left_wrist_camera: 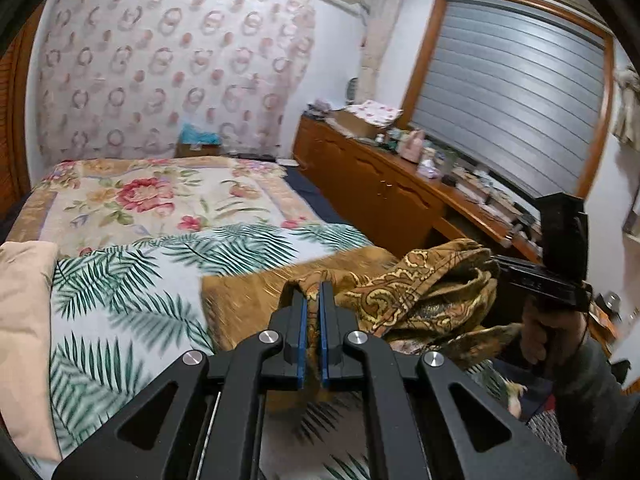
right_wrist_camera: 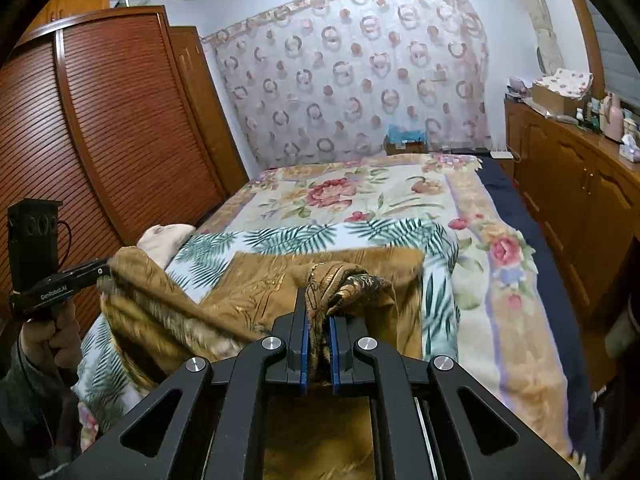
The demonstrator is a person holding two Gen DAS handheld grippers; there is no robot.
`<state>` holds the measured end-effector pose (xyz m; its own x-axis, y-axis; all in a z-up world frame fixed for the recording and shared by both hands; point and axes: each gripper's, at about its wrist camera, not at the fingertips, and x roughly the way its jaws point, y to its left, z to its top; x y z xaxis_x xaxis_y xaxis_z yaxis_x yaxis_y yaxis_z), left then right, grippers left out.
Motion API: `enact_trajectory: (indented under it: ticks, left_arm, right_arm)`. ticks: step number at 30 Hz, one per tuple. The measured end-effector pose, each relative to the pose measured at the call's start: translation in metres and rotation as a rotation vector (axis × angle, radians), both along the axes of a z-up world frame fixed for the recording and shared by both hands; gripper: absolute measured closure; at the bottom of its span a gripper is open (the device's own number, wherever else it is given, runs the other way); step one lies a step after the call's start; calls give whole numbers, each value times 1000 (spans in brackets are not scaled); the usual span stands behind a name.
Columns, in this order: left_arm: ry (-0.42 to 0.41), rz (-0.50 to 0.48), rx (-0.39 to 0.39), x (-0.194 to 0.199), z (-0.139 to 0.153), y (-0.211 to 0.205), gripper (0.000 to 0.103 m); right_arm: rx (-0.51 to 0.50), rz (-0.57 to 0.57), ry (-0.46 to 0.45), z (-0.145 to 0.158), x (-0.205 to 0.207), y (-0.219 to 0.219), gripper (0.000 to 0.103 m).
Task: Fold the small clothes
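the left gripper [left_wrist_camera: 313, 292] was pinched tight on one edge of the gold patterned cloth [left_wrist_camera: 420, 300]. the right gripper [right_wrist_camera: 318, 300] was pinched tight on another edge of that same cloth. the cloth hung bunched between the two tools, lifted over the leaf sheet [left_wrist_camera: 132, 280] on the bed [right_wrist_camera: 492, 248]. a flatter golden part [right_wrist_camera: 272, 280] of it lay blurry on the leaf sheet. a hand [left_wrist_camera: 548, 336] held the right tool's handle. a flower blanket [right_wrist_camera: 360, 196] covered the far half of the bed. a wooden wardrobe [right_wrist_camera: 100, 120] stood beside the bed.
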<state>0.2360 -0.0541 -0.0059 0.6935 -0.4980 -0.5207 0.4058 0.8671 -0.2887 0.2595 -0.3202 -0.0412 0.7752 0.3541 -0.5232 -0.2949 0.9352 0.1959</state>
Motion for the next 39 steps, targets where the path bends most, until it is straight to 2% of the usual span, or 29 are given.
enact_trajectory:
  ticks: [3, 6, 9, 10, 13, 16, 19, 20, 22, 24, 28, 32, 39]
  left_arm:
    - [47, 31, -1, 40, -14, 6, 97]
    - [113, 65, 14, 75, -36, 11, 97]
    - [183, 84, 48, 98, -58, 9, 97]
    - [193, 81, 57, 102, -64, 9, 97]
    - [189, 70, 77, 103, -65, 5, 97]
    - [160, 51, 73, 97, -60, 5, 88]
    - [130, 30, 72, 90, -52, 6, 72]
    - [103, 39, 83, 85, -48, 8, 60]
    - [67, 40, 91, 79, -40, 11, 48]
    - [45, 41, 85, 75, -35, 16, 23]
    - [40, 28, 101, 73, -35, 21, 23]
    - [81, 33, 164, 83, -52, 16, 23]
    - [139, 59, 212, 106, -75, 11, 23]
  right_arm:
    - [-34, -11, 21, -1, 35, 8, 94]
    - [-49, -43, 35, 9, 52, 12, 79]
    - [-70, -72, 2, 25, 47, 14, 58]
    - [-76, -78, -12, 27, 41, 13, 55]
    - [-113, -57, -44, 30, 18, 21, 55]
    - [-140, -38, -68, 27, -6, 29, 55]
    - [-133, -11, -74, 19, -14, 34, 50]
    - [-135, 4, -71, 15, -14, 39, 49]
    - [-152, 4, -48, 4, -3, 41, 48]
    - [-161, 6, -14, -6, 9, 44, 48]
    - [-226, -26, 39, -27, 44, 49, 48]
    - [-217, -52, 108, -39, 82, 50, 48]
    - [-182, -20, 170, -33, 106, 48, 48]
